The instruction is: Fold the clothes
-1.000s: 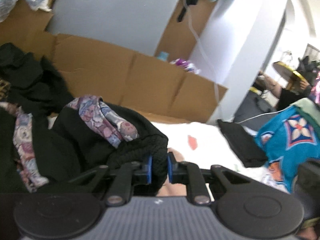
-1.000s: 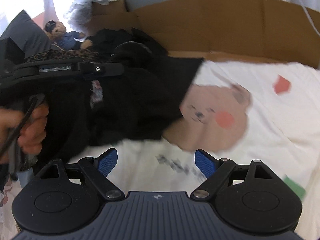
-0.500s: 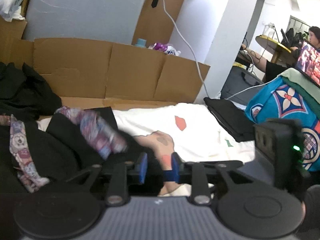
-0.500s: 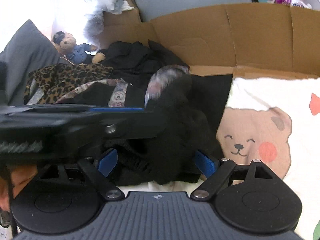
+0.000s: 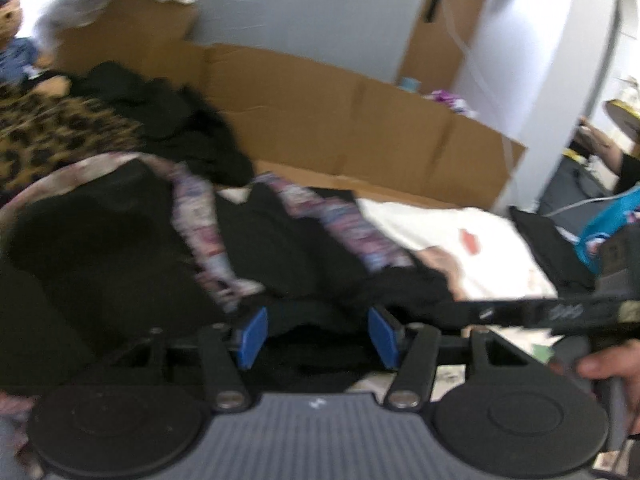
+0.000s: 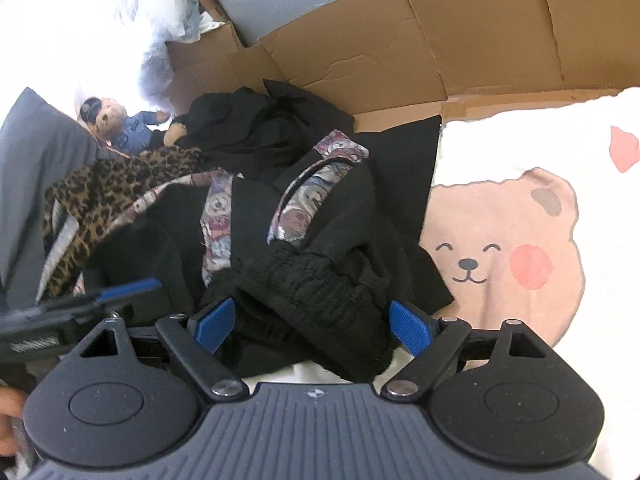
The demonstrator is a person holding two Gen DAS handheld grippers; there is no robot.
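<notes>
Here the black garment (image 6: 320,264), trimmed with patterned bands, is lying crumpled at the left edge of a white blanket (image 6: 520,152) that is showing a printed pink bear (image 6: 516,252). The right gripper (image 6: 316,326) is hovering just above the garment's ribbed black hem, its blue-padded jaws standing wide apart with nothing pinched between them. The left gripper (image 5: 320,334) is also standing wide apart over the same dark cloth, gripping nothing, though that view is blurring heavily. In the right wrist view the left tool is reaching in from the left margin, and one blue finger (image 6: 128,289) is pointing toward the garment.

To the right of the garment the blanket is stretching bare and flat, offering open room. To the left the space is crowding: a leopard-print cloth (image 6: 108,188) is touching the garment, more black clothes (image 6: 256,128) are piling up behind it, and a small teddy bear (image 6: 116,122) in blue is sitting beyond those. A cardboard wall (image 6: 440,40) is running along the far edge of the blanket, closing off that side. In the left wrist view, a folded black item (image 5: 548,248) is resting near the blanket's right end, with a turquoise patterned cloth (image 5: 600,232) just past it.

White lettering is showing on both tools' side bars, but it is too blurred to read. A person's fingers (image 5: 608,364) are curling around the right tool's handle.
</notes>
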